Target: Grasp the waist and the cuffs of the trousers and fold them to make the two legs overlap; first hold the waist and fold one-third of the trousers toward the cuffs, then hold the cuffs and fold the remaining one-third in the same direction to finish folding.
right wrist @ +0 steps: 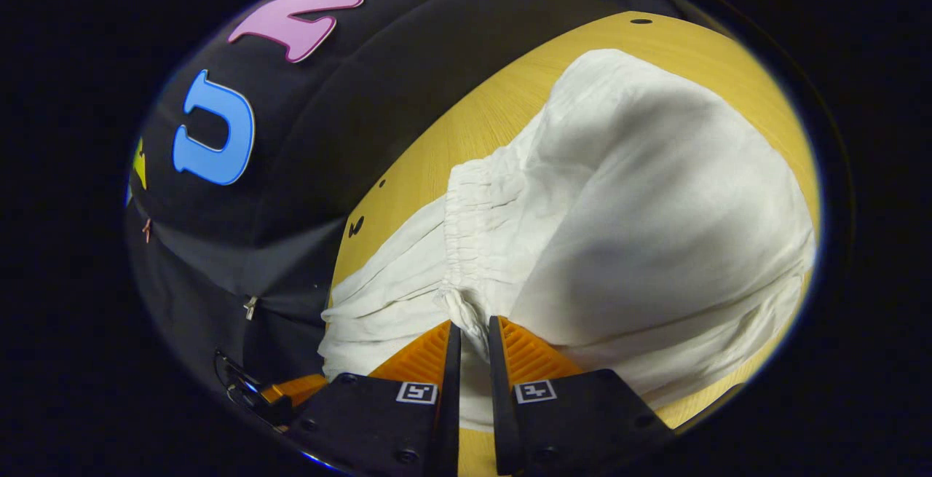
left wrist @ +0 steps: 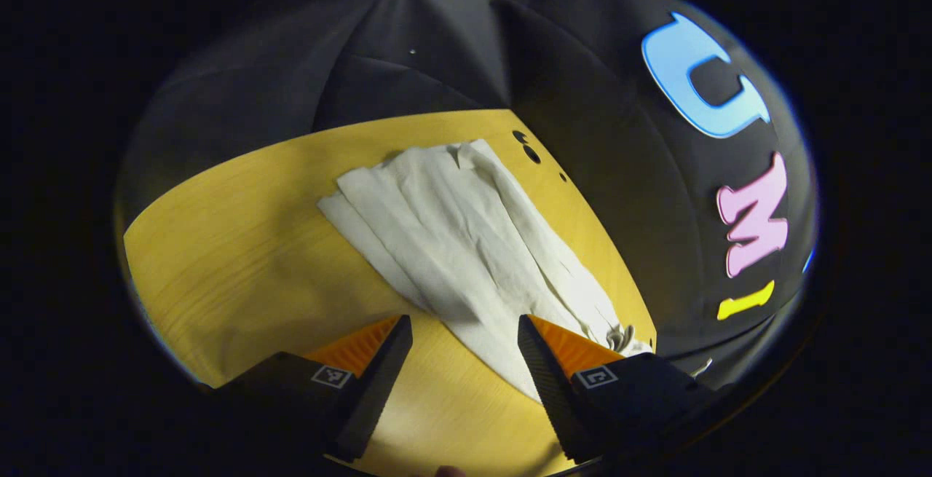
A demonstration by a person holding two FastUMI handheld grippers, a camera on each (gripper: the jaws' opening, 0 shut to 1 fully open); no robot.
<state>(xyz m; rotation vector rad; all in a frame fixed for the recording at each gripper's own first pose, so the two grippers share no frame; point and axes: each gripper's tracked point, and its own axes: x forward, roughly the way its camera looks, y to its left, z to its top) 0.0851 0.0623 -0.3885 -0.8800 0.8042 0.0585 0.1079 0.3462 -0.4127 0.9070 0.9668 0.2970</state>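
Note:
White trousers (left wrist: 466,244) lie on the yellow wooden table (left wrist: 240,258), legs stretched toward the far edge. My left gripper (left wrist: 464,328) hangs open just above the table, its fingers on either side of the near edge of the cloth, nothing pinched. In the right gripper view the trousers (right wrist: 641,229) bulge up close, with the gathered elastic waistband (right wrist: 473,237) running down to the fingers. My right gripper (right wrist: 473,335) is shut on a bunch of the waistband cloth, which is lifted off the table (right wrist: 495,113).
Black cloth wall (left wrist: 582,98) stands right behind the table's far and right edges. Small dark holes (left wrist: 530,151) mark the tabletop near the trouser cuffs. Bare wood lies left of the trousers in the left gripper view.

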